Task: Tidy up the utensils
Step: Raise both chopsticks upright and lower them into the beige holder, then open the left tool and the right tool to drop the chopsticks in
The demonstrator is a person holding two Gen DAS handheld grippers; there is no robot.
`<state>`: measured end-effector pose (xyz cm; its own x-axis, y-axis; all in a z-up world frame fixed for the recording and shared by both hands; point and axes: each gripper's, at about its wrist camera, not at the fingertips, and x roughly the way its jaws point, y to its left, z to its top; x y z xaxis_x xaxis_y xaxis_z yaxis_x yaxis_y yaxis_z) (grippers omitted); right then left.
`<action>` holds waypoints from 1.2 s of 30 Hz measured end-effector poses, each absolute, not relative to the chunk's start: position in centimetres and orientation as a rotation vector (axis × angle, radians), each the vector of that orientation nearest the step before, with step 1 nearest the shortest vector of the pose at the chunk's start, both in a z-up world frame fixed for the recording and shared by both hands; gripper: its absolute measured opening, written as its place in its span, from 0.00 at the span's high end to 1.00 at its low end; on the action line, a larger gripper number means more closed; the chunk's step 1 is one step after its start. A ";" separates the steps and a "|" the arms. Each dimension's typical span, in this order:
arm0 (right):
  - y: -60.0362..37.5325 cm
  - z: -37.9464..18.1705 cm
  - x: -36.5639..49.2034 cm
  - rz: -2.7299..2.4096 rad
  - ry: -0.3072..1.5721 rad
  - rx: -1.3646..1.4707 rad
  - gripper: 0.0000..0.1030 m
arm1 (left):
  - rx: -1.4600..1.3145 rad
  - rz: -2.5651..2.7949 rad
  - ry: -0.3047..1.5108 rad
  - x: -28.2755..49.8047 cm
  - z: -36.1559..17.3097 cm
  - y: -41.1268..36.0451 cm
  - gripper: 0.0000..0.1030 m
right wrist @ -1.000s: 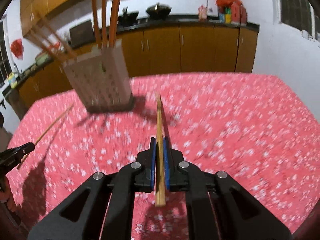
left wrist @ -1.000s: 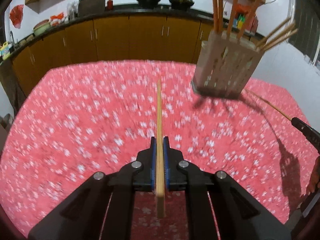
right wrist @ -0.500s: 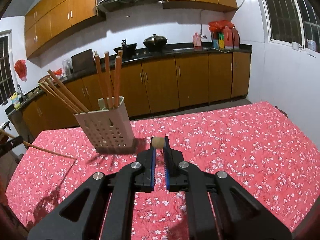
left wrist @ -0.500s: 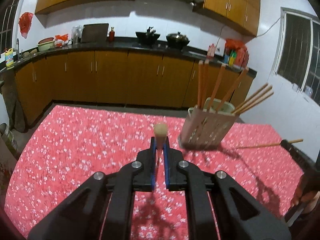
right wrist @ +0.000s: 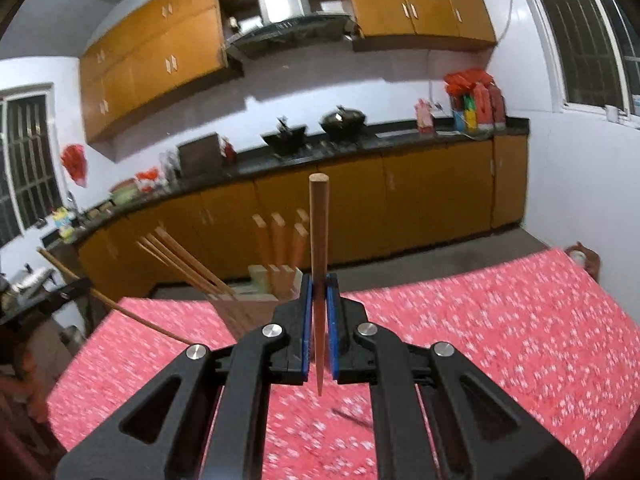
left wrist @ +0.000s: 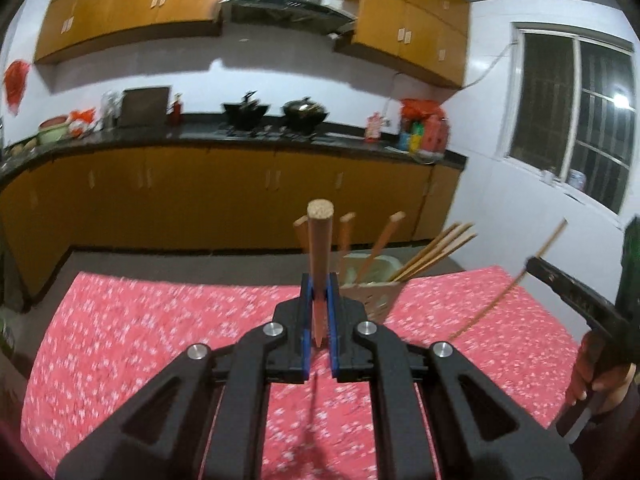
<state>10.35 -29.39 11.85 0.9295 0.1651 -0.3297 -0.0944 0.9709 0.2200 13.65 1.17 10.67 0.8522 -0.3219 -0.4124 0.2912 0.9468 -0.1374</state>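
Red white-flowered tablecloth [left wrist: 160, 340]; brown chopsticks [right wrist: 319, 240].

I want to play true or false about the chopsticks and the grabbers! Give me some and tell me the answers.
1. The left gripper is clamped on a chopstick. True.
2. The right gripper is open and holds nothing. False: it is shut on its own chopstick.
3. The chopstick holder has no chopsticks in it. False: several stick out of it.
4. The tablecloth is red with small white flowers. True.
5. Both held chopsticks lie flat on the table. False: both are up in the air, blunt ends up.
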 end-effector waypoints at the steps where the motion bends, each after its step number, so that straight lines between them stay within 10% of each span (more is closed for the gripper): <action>1: -29.3 12.5 10.2 0.146 0.336 0.204 0.93 | -0.063 -0.342 0.435 13.6 11.3 0.6 0.92; 36: -24.6 15.9 17.1 0.166 0.165 0.128 0.93 | 0.035 -0.315 0.365 20.8 14.9 -6.1 0.92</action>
